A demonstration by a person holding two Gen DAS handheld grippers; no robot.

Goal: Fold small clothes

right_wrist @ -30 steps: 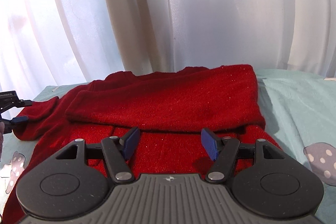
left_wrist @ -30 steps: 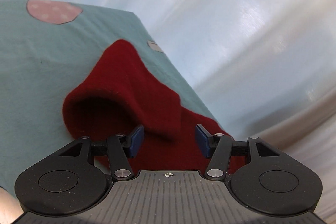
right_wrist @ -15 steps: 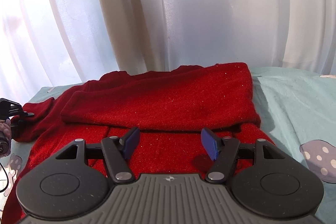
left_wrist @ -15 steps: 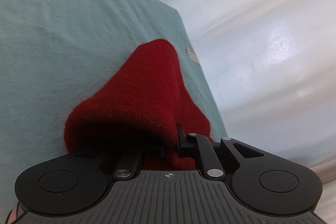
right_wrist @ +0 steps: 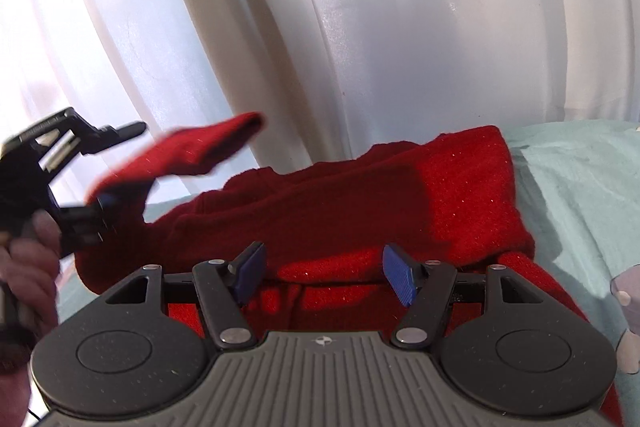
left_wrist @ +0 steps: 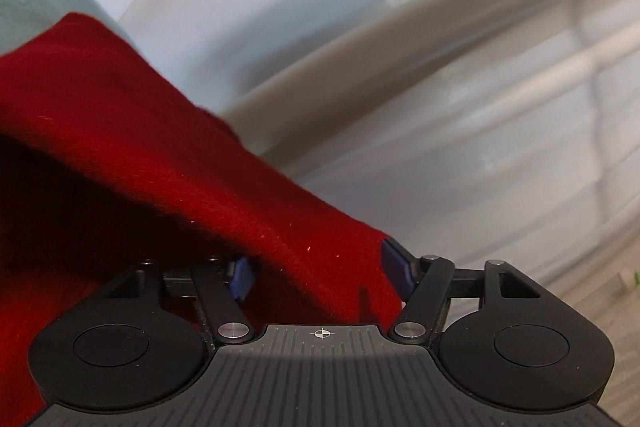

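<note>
A sleeve point(right_wrist: 180, 155) of the red sweater point(right_wrist: 360, 211) is seen lifted at nine o'clock. The left gripper point(left_wrist: 320, 273) has its blue pads apart around it; the right gripper point(right_wrist: 324, 273) hovers open above the body on the teal sheet point(right_wrist: 580, 179). The sleeve fold seems underway; laying it inward should follow.

From here I can't read any text, brand or number. The only sign is a small crosshair mark on the left gripper point(left_wrist: 322, 275) body and the same mark on the right gripper point(right_wrist: 322, 277) body.
</note>
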